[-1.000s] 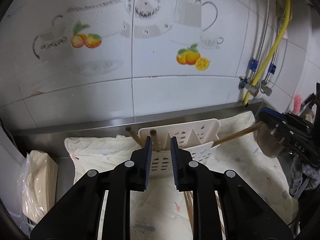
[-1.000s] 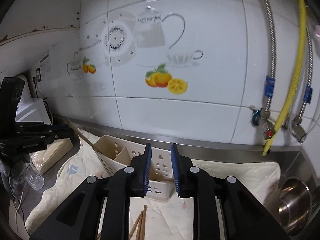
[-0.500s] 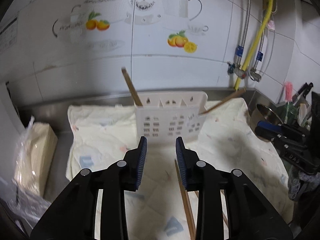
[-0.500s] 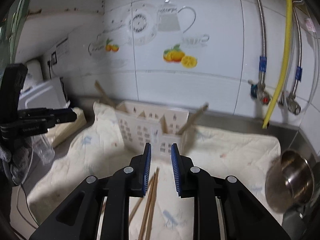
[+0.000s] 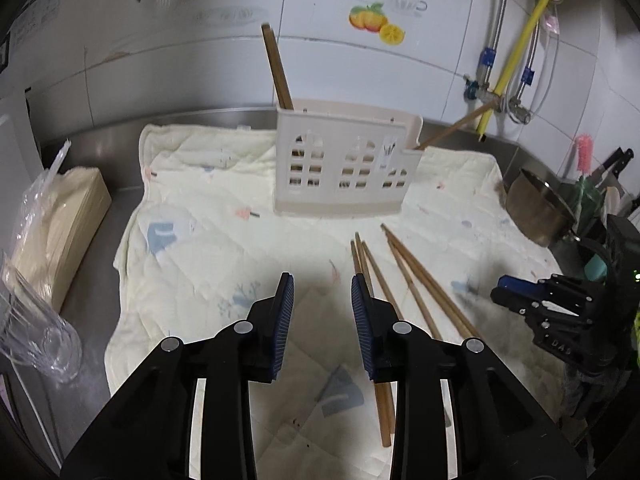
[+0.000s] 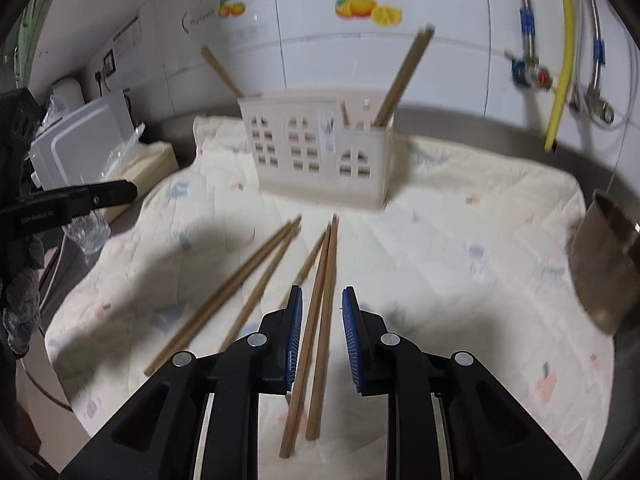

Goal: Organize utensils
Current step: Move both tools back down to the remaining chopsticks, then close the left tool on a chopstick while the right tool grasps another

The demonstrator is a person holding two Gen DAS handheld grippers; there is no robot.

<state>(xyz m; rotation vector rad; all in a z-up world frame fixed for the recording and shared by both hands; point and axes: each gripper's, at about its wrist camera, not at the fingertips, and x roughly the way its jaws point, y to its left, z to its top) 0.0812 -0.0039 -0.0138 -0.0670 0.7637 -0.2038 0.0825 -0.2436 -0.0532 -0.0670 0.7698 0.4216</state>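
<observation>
Underneath everything, a pale quilted cloth (image 5: 224,208) covers the steel counter (image 5: 100,148), which ends at the tiled wall (image 5: 160,68). At the back of the cloth stands a cream caddy (image 5: 344,172) with window-shaped cutouts. It holds chopsticks: a pair (image 5: 276,68) rises from its left end, and a single stick (image 5: 452,130) leans out over its right end toward the pipes (image 5: 516,56). A steel pot (image 5: 536,208) sits off the cloth's right edge, a bagged stack of napkins (image 5: 60,220) off its left. Loose chopsticks (image 6: 320,280) lie on the cloth in front of the caddy, fanned apart. The right gripper (image 6: 320,320) hangs over two of them, which run between its parted jaws; the pads are not pressing on them. The left gripper (image 5: 322,312) hangs over bare cloth, jaws apart and empty, with one loose stick passing under its right finger (image 5: 360,308).
</observation>
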